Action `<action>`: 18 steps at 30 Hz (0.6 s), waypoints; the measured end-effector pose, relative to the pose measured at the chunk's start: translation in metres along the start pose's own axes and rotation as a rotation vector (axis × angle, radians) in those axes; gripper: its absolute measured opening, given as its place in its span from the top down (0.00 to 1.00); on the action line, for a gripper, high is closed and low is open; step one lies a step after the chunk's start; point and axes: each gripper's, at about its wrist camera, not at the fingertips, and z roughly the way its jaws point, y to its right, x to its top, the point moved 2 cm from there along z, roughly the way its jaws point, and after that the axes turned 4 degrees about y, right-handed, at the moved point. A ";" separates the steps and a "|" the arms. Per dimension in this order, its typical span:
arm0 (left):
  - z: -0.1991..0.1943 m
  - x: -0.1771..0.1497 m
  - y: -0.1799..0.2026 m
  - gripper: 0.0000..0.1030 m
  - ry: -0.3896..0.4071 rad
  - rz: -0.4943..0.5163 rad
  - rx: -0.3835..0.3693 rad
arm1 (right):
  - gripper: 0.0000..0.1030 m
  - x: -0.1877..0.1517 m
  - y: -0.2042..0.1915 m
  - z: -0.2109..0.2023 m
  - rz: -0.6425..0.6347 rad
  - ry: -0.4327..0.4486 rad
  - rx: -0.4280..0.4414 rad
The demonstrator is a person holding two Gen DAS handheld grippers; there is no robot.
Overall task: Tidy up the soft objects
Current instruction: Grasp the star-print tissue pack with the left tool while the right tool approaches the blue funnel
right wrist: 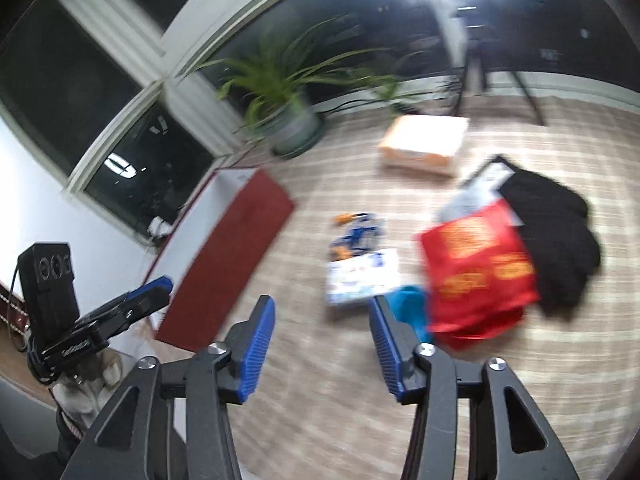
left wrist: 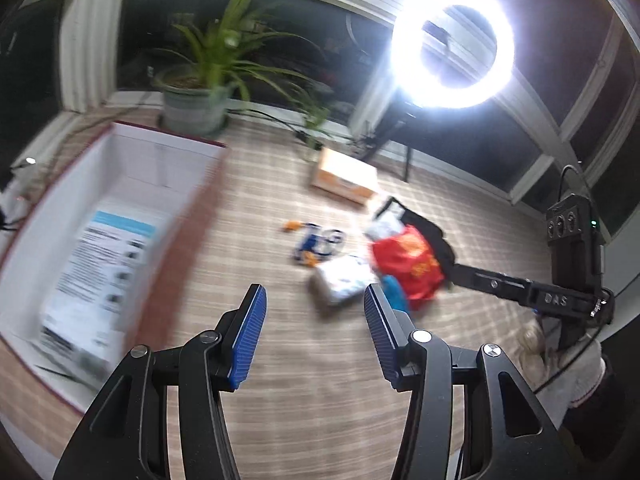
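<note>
A pile of soft things lies on the checked cloth: a red bag (left wrist: 408, 264) (right wrist: 480, 268), a black garment (left wrist: 432, 236) (right wrist: 556, 236), a white packet (left wrist: 344, 280) (right wrist: 362, 280), a blue piece (left wrist: 396, 294) (right wrist: 412, 308) and a small blue-and-orange item (left wrist: 316, 242) (right wrist: 356, 236). My left gripper (left wrist: 316, 316) is open and empty, above the cloth just short of the pile. My right gripper (right wrist: 322, 330) is open and empty, near the blue piece. The right gripper also shows in the left wrist view (left wrist: 454, 270), beside the red bag.
An open red box (left wrist: 180, 248) (right wrist: 228, 256) with white inside and a printed sheet (left wrist: 100, 276) stands at the left. A potted plant (left wrist: 200, 92) (right wrist: 288, 120), an orange-white carton (left wrist: 344, 176) (right wrist: 424, 144) and a ring light (left wrist: 452, 44) on a tripod stand at the back.
</note>
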 end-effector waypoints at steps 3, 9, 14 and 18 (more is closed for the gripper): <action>0.017 -0.006 0.028 0.50 -0.020 -0.007 -0.039 | 0.35 0.003 0.030 -0.016 -0.004 0.022 -0.029; 0.053 -0.016 0.072 0.40 -0.058 0.007 -0.083 | 0.35 0.007 0.078 -0.023 -0.008 -0.022 -0.084; 0.080 -0.025 0.083 0.40 -0.101 0.042 -0.047 | 0.35 -0.004 0.080 -0.022 -0.068 -0.046 -0.060; 0.095 -0.028 0.073 0.40 -0.124 0.048 0.000 | 0.35 -0.015 0.062 -0.013 -0.131 -0.063 -0.022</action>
